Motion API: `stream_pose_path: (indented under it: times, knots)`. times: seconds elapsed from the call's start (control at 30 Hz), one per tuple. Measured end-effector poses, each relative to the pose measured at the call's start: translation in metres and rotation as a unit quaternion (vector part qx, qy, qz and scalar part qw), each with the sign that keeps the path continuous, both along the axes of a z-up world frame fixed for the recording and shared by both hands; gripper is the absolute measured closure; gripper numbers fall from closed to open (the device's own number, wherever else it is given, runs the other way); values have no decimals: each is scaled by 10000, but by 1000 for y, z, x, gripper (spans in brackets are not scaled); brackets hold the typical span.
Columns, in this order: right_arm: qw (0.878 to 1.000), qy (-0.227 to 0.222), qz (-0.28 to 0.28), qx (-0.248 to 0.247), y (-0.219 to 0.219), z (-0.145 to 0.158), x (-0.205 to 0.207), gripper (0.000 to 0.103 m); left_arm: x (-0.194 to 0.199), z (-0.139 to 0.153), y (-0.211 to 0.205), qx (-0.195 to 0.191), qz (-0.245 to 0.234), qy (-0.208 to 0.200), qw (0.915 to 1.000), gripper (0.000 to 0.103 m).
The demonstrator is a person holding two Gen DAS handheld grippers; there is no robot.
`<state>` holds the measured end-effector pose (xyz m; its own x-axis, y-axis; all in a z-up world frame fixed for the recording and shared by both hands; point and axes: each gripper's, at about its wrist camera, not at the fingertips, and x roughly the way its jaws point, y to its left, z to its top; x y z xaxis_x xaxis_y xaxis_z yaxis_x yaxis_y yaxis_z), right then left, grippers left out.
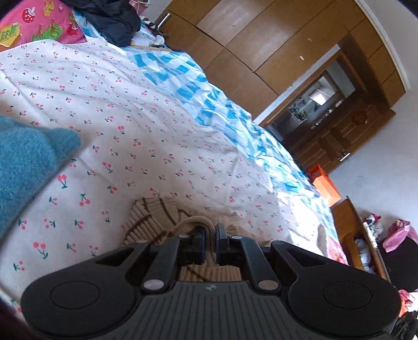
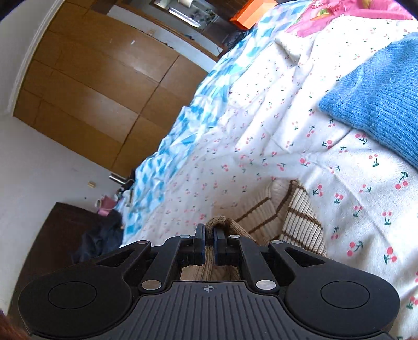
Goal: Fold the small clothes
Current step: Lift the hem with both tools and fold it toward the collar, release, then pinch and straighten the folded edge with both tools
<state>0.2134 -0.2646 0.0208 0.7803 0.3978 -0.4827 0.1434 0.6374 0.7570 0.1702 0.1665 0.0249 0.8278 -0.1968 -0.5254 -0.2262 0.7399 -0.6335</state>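
Observation:
A beige knit garment with brown stripes (image 1: 149,219) lies on the cherry-print bedsheet (image 1: 117,125). My left gripper (image 1: 209,235) is shut on a tan ribbed edge of it, which loops out past the fingertips. In the right wrist view the same striped garment (image 2: 295,214) lies just ahead, and my right gripper (image 2: 208,234) is shut on another tan ribbed edge of it. A blue knit garment (image 1: 23,162) lies to the left in the left wrist view and shows at the right in the right wrist view (image 2: 378,99).
A blue-and-white checked cover (image 1: 216,104) runs along the bed's far side. Brown wooden wardrobes (image 1: 248,44) stand beyond it. An orange box (image 1: 325,183) sits near the bed's end. A pink printed cloth (image 1: 39,21) and dark clothes (image 1: 109,18) lie at the bed's far end.

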Motion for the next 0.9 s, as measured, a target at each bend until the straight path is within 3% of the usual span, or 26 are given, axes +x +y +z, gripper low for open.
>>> stream_pose_path:
  times: [0.23, 0.33, 0.37, 0.43, 0.47, 0.57, 0.7, 0.9]
  knots:
    - [9985, 356, -271, -326, -9, -32, 8, 92, 27, -28, 0, 438, 155, 240, 9986, 90]
    - [9983, 440, -112, -369, -10, -33, 5, 87, 33, -34, 1, 221, 208, 412, 9987, 85]
    - [9981, 388, -82, -477, -9, -30, 2, 83, 32, -33, 2, 192, 287, 396, 9986, 79]
    - [9972, 191, -16, -729, -8, -23, -3, 60, 28, -28, 4, 209, 358, 307, 9987, 64]
    - [9962, 66, 20, -871, -7, -18, -5, 56, 25, -25, 4, 243, 389, 246, 9986, 53]
    - [9865, -322, 287, -1580, 2, -4, -10, 56, 16, -15, 5, 449, 526, 131, 9975, 48]
    - [9559, -523, 924, -2737, 25, 2, -5, 56, -3, -13, 13, 395, 504, 170, 9978, 44]
    - [9465, -238, 1373, -2911, 38, -19, 23, 56, -13, -24, 3, 985, 51, 512, 9938, 38]
